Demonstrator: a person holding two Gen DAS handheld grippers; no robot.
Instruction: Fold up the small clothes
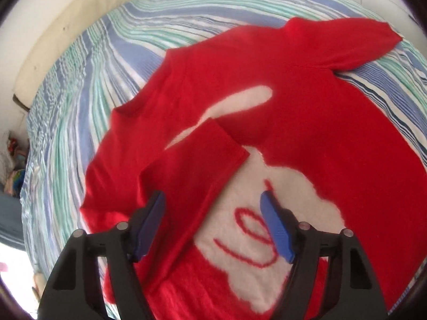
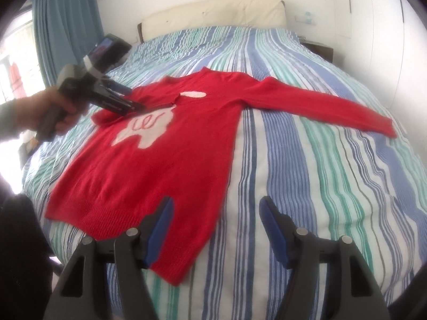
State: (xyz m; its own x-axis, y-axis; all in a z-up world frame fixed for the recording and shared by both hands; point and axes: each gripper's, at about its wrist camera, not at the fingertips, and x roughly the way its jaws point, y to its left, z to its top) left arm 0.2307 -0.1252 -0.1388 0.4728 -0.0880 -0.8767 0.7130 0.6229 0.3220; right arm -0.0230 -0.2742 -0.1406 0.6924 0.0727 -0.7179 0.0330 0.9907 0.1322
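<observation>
With 1 sleeve [image 1: 192,160] laid across the red sweater [image 2: 165,144] for folding, the left gripper [image 1: 212,200] and right gripper [image 2: 216,205] hovered, jaws apart and empty.

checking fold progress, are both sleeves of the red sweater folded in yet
No, one sleeve of the red sweater lies stretched out across the striped bedspread.

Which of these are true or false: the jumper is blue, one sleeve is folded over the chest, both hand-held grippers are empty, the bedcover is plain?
1. The jumper is blue. False: it is red with a white motif.
2. One sleeve lies folded over the chest. True.
3. The left hand-held gripper and right hand-held gripper hold nothing. True.
4. The bedcover is plain. False: it is striped.
5. The other sleeve is folded too. False: it lies stretched out.
</observation>
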